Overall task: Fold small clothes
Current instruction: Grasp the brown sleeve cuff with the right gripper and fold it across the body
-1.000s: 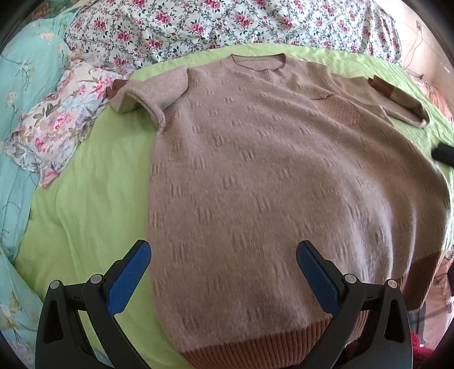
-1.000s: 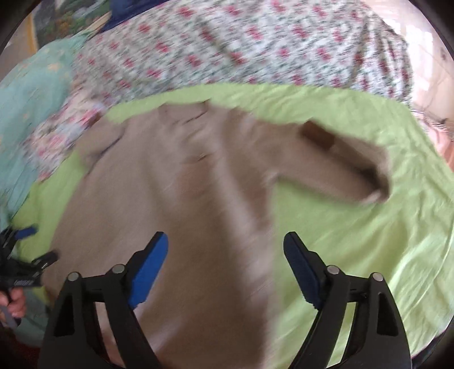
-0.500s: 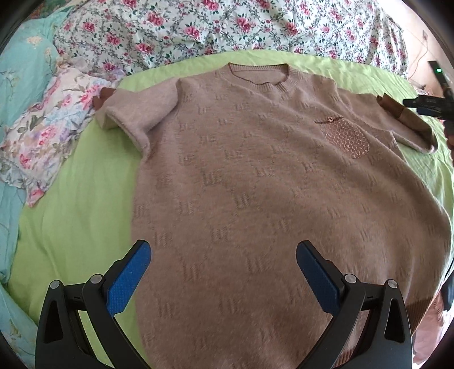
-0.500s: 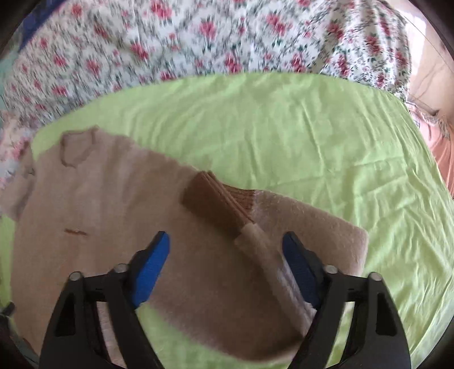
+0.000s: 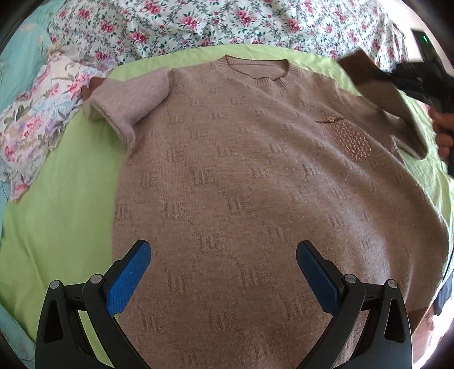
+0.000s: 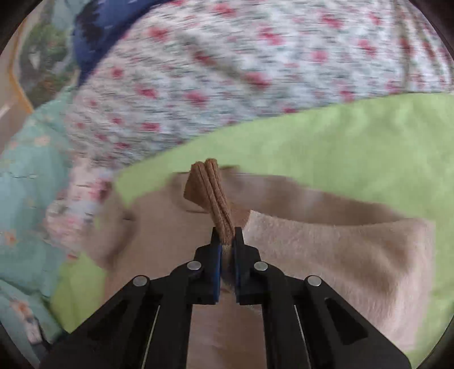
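Observation:
A tan knit sweater (image 5: 255,176) lies flat, neck away from me, on a lime green sheet (image 5: 62,204). Its left sleeve (image 5: 130,96) is folded near the shoulder. My left gripper (image 5: 222,272) is open and empty, hovering over the sweater's lower body. My right gripper (image 6: 227,241) is shut on the brown ribbed cuff (image 6: 211,195) of the right sleeve (image 6: 340,255) and holds it lifted. In the left wrist view the right gripper (image 5: 420,79) shows at the far right with the raised sleeve (image 5: 380,93).
A floral quilt (image 5: 227,22) is bunched along the far side of the bed. A floral cloth (image 5: 37,116) and turquoise bedding (image 5: 20,56) lie at the left. The sweater's chest pocket (image 5: 349,136) is on the right side.
My right gripper has closed on the right sleeve's cuff and lifted it off the sheet. My left gripper has moved forward over the sweater, still open.

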Demonstrator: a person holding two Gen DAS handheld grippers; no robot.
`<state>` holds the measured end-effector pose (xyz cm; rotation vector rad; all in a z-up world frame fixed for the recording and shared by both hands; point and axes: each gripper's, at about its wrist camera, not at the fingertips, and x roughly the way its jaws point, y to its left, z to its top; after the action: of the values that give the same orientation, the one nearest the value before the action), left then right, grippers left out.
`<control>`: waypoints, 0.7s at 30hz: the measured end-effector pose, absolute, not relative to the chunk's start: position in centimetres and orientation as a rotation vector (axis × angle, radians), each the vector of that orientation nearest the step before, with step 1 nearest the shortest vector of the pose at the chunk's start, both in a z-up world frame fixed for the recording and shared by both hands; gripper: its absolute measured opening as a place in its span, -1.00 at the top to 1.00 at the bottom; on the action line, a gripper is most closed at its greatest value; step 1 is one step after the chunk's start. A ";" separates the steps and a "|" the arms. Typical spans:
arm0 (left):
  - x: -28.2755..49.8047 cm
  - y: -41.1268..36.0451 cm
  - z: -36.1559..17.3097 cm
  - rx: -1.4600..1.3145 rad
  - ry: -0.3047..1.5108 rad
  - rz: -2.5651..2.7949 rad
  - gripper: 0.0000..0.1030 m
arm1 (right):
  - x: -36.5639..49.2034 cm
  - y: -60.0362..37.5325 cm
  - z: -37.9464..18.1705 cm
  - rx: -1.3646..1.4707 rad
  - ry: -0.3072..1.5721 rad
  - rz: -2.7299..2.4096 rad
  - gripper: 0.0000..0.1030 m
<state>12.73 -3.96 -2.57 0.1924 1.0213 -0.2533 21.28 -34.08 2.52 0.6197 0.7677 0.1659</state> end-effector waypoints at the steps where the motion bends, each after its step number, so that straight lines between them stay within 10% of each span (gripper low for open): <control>1: 12.8 -3.6 -2.6 0.183 1.021 -0.251 -0.99 | 22.1 -32.1 2.8 0.631 0.758 0.194 0.84; 18: 18.6 1.4 -2.9 -0.087 1.038 -0.357 -0.99 | 27.4 -18.9 -2.3 0.706 0.894 0.461 0.63; 21: 21.5 0.6 -3.3 -0.132 1.047 -0.413 -0.99 | 24.4 -22.5 -0.8 0.765 0.827 0.450 0.32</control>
<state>21.45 0.62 -3.27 -0.1325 1.0470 -0.4127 24.38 -22.48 -0.77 0.7649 0.8274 0.4504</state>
